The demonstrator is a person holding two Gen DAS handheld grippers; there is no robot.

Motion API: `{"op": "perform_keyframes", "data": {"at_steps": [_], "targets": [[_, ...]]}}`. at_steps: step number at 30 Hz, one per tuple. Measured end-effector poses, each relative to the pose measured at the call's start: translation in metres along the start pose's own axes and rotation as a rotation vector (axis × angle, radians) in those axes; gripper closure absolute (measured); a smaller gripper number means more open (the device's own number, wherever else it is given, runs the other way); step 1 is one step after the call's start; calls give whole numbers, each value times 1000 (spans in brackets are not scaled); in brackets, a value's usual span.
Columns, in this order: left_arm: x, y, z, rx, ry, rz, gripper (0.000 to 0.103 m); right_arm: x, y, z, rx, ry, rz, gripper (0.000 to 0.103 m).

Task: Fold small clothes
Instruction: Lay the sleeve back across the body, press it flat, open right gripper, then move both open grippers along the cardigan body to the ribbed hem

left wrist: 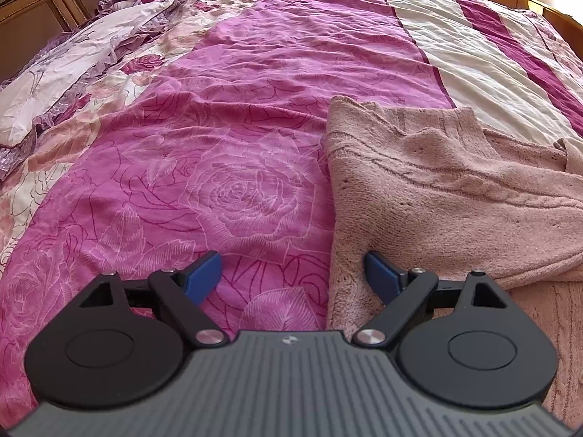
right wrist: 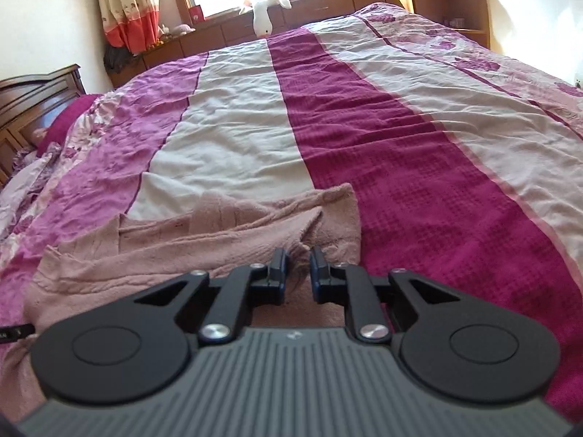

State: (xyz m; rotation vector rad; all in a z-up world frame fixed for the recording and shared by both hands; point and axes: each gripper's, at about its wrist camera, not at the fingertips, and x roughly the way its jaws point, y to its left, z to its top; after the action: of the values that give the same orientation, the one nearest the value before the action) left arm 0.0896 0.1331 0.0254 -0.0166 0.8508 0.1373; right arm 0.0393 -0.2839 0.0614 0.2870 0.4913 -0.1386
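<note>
A dusty-pink knitted sweater [left wrist: 437,196] lies partly folded on the bed, with a cable pattern showing. My left gripper [left wrist: 291,262] is open wide at the sweater's left edge; its right finger [left wrist: 380,273] rests on the knit and its left finger [left wrist: 204,273] is over the bedspread. In the right wrist view the same sweater [right wrist: 164,247] spreads to the left. My right gripper [right wrist: 298,255] has its jaws close together, pinching a raised fold of the sweater's right part.
The bed carries a pink rose-print cover [left wrist: 237,189] with white and magenta stripes [right wrist: 364,145]. Pillows [left wrist: 73,73] lie by the wooden headboard [right wrist: 32,98]. A white plush toy [right wrist: 263,18] sits on the far ledge under the window.
</note>
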Motion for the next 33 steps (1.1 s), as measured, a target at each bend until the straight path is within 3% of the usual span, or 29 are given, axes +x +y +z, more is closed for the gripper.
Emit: {"op": "perform_keyframes", "data": {"at_steps": [4,7,10,12,13,19,28,31,33], "targets": [[0,1,0,6,-2,-2,11,20,-8,-14,18,98,-21,86],[-1,1,0,6,-1,-5,11,19,-7,-18,20,79,-25,84],[-10,0,0,28,-8,-9,12,12,-3,-16,-1,78,-12,70],[-21,-1,1,50,-21,-14,12,3,-1,-15,-12,72,10,55],[-27,-2,0,63,-28,-19,12,-2,0,-16,-20,68,16,53],[-68,2,-10,108,-56,-64,12,-36,2,-24,-74,68,71,53],[-106,7,-43,121,-18,-93,12,-86,-3,-40,-126,93,124,53],[-114,10,-52,110,1,-99,12,-99,-7,-46,-128,108,128,42],[-119,13,-57,99,9,-112,12,-105,-9,-50,-144,114,130,41]]}}
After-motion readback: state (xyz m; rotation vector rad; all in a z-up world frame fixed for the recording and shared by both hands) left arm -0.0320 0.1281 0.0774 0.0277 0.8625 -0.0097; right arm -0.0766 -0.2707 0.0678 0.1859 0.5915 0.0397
